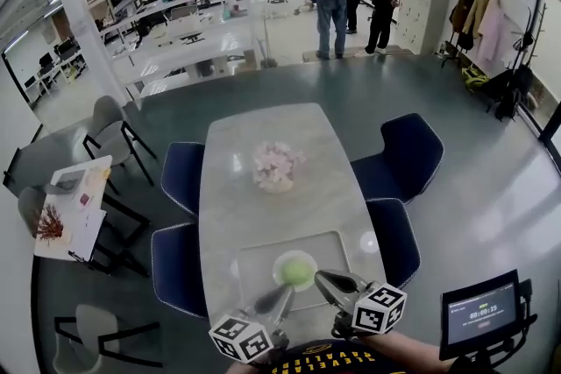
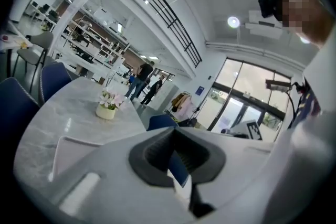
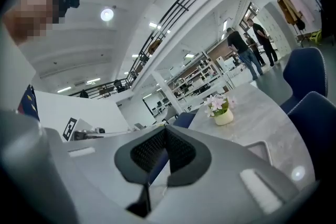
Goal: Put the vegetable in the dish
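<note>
Head view, left to right. Left gripper [image 1: 286, 292]: jaws pressed together with nothing between them, as the left gripper view [image 2: 175, 132] confirms; its tip lies just beside the near-left rim of the dish [image 1: 280, 259]. Green vegetable [image 1: 298, 273]: lying inside the pale green dish, which sits on a grey tray [image 1: 257, 263] on the marble table [image 1: 263, 131]. Right gripper [image 1: 322, 278]: jaws likewise closed and empty in the right gripper view [image 3: 164, 132], its tip just beside the dish's right rim. The vegetable lies between the two tips, held by neither.
</note>
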Demonstrator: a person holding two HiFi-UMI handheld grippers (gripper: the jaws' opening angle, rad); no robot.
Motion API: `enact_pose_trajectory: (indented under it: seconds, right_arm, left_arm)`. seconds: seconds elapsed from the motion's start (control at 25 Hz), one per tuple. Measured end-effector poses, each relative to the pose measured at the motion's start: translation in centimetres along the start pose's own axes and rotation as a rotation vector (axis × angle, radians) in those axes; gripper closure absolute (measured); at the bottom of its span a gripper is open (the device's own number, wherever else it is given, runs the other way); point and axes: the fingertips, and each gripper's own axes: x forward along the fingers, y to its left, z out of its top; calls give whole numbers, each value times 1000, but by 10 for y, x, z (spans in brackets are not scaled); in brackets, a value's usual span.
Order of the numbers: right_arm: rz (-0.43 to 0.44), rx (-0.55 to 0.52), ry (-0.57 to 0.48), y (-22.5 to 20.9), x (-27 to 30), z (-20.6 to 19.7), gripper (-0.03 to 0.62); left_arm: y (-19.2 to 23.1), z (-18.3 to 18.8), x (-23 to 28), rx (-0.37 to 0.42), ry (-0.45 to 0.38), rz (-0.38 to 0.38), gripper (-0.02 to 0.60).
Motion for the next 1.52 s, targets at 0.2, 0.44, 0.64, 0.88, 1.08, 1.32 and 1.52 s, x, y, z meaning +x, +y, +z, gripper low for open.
enact_pose_trajectory:
  seconds: [0.2,0.44,0.64,0.88,1.08,1.32,1.52]
  right_arm:
    - [-11,-47,-58,3,-4,4,588]
    - [-3,-71,-57,9,-2,4,588]
    - [12,-166,-60,19,-2,5,588]
    - [23,-239,-79,26,-3,8,588]
    - [28,-255,-82,28,-6,9,588]
    - [30,-265,-70,30,-6,7,588]
    - [30,-264,-65,30,-7,6,588]
  left_arm:
    - [-4,1,-1,49,-28,-2,580]
    - [-14,6,0,128,-33,-16,580]
    - [-17,7,0,175,-43,-17,580]
    - [-18,4,2,199,-31,-9,580]
    - [-18,5,1,203,-30,4,580]
    - [-18,3,1,197,-21,5,580]
    - [-18,0,2,193,-11,6,580]
